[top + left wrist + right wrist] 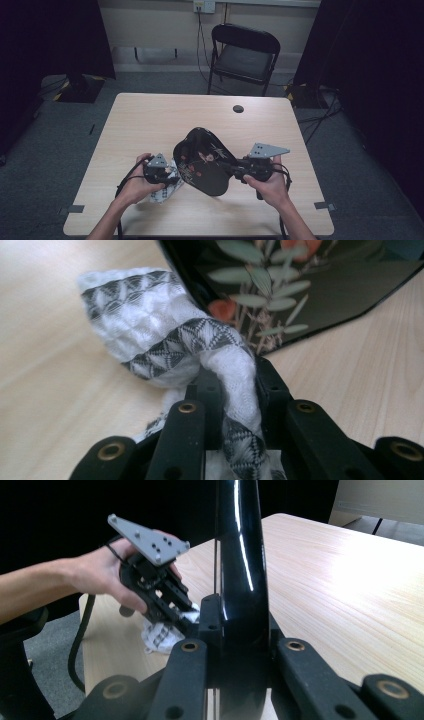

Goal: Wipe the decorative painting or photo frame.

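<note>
Black lacquered tray (202, 160) w/ flower pattern held tilted on edge above tabletop (150, 115) — prob. so its face can be wiped. Right hand-held gripper (226, 166) clamped tight on tray's rim, steadying it. Left hand-held gripper (172, 176) just left of tray, jaws nearly together, pinching white cloth (165, 335) w/ grey bands — cloth touching tray's lower edge, by the painted leaves.

High view: looking forward and down over the bench (150, 115). Left gripper view: riding close behind its jaws, facing cloth (165, 330) and tray (320, 285). Right gripper view: looking along the tray's edge toward the left gripper (187, 620); all sharing the tray.
</note>
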